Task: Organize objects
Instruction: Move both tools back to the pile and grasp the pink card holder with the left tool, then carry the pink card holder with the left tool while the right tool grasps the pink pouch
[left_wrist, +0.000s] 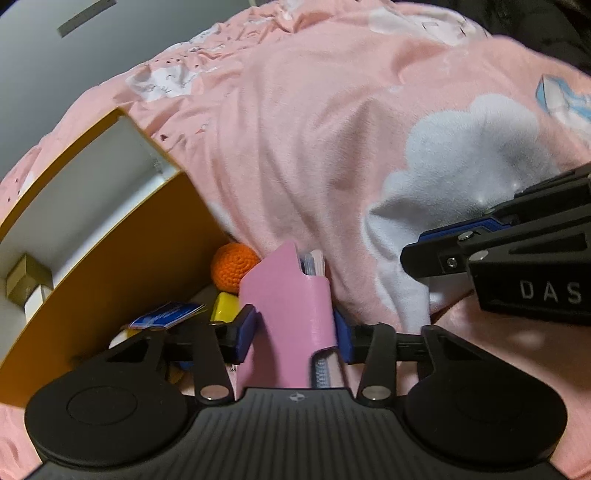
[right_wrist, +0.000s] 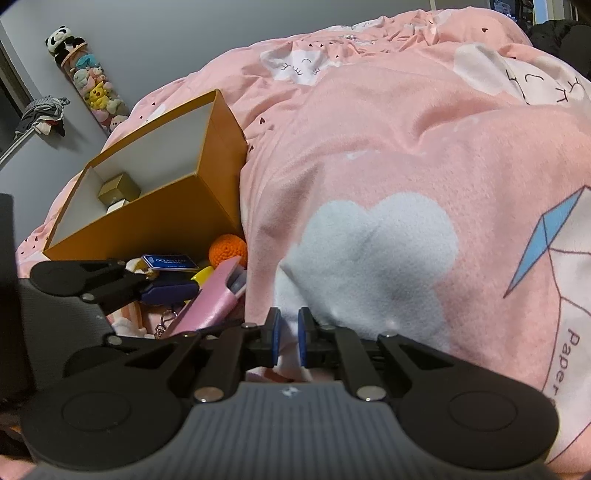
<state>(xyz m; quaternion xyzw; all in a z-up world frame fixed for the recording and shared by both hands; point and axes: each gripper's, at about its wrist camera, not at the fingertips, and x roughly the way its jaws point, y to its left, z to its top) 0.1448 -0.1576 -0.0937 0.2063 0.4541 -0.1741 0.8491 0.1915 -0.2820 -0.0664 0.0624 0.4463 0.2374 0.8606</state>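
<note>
Pink, smooth faux leather forms the slim case (left_wrist: 288, 314), a flat oblong with a notched top from which card edges protrude. It is held upright between the blue ribbed pads of the left gripper (left_wrist: 293, 334), whose jaws stand partly apart and are pressed on the case's two sides. In the right wrist view the same case (right_wrist: 210, 299) is seen slanting, just left of the right gripper (right_wrist: 288, 339), and apart from it. The right gripper's jaws are nearly closed, with only a narrow gap between the pads; the fleecy blanket lies beneath them, and whether fabric is pinched cannot be told.

One orange cardboard box (right_wrist: 155, 206), rectangular with a white lining, is tilted on the bed at far left; one small gold cube (right_wrist: 119, 188) sits inside it. Just near of the box, one crocheted orange ball (left_wrist: 233, 267), one glossy yellow block (left_wrist: 225, 306) and one blue printed card (left_wrist: 168, 315) are clustered, just beyond and left of the held case. A metal keyring (right_wrist: 166, 321) lies beside them.

The pink blanket (left_wrist: 314, 155) is soft and rumpled, printed with a pale cloud shape. A clear tube of plush toys (right_wrist: 88, 81) is seen against the far grey wall.
</note>
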